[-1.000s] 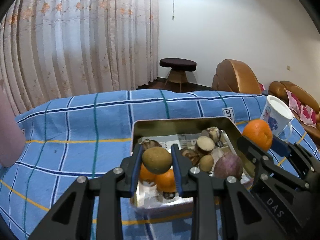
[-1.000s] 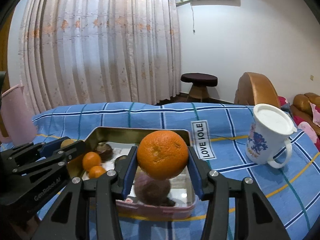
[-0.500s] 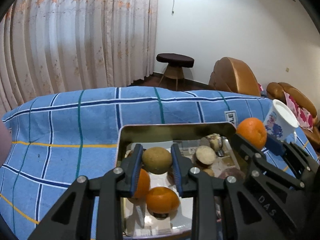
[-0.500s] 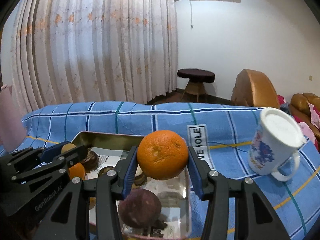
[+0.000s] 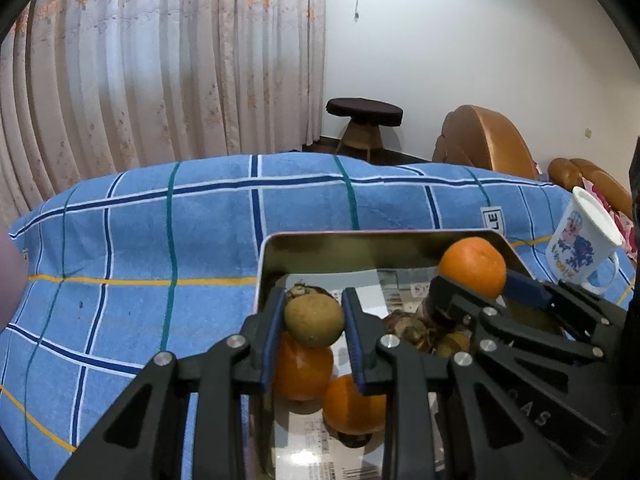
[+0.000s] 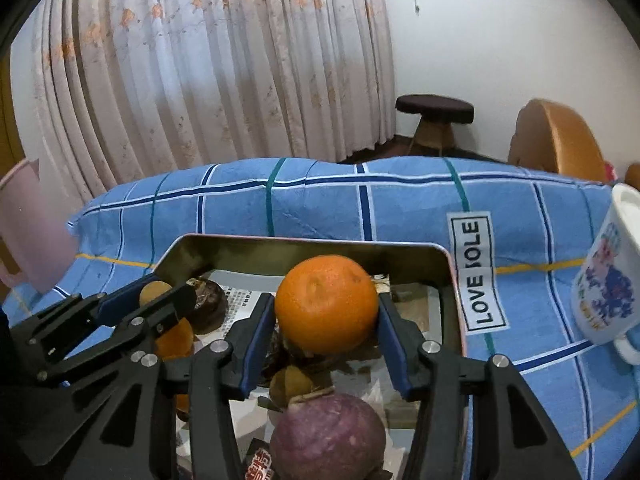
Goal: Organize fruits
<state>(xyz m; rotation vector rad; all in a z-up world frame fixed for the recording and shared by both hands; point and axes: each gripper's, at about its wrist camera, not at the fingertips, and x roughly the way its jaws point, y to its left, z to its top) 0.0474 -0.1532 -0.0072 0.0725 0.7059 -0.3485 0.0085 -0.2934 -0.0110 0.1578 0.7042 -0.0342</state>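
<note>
My left gripper (image 5: 314, 308) is shut on a round brown-green fruit (image 5: 314, 322) and hangs over the left side of the metal tray (image 5: 360, 240). Two small oranges (image 5: 304, 368) lie in the tray just below it. My right gripper (image 6: 326, 314) holds a large orange (image 6: 326, 304) over the tray (image 6: 304, 244), above its right half. Its jaws are opening, and both pads still touch the orange's sides. A purple fruit (image 6: 326, 436) and several brown fruits (image 6: 208, 304) lie beneath. In the left wrist view the orange (image 5: 472, 266) shows between the right gripper's fingers.
The tray sits on a blue checked cloth (image 5: 160, 240). A white printed mug (image 6: 608, 280) stands to the right of the tray, past a "LOVE" label (image 6: 478, 272). A pink container (image 6: 28, 220) is at the far left. A stool and brown seats stand behind.
Both grippers have come forward and lower over the tray, which now fills more of each view. The right jaws have spread slightly around the orange.
</note>
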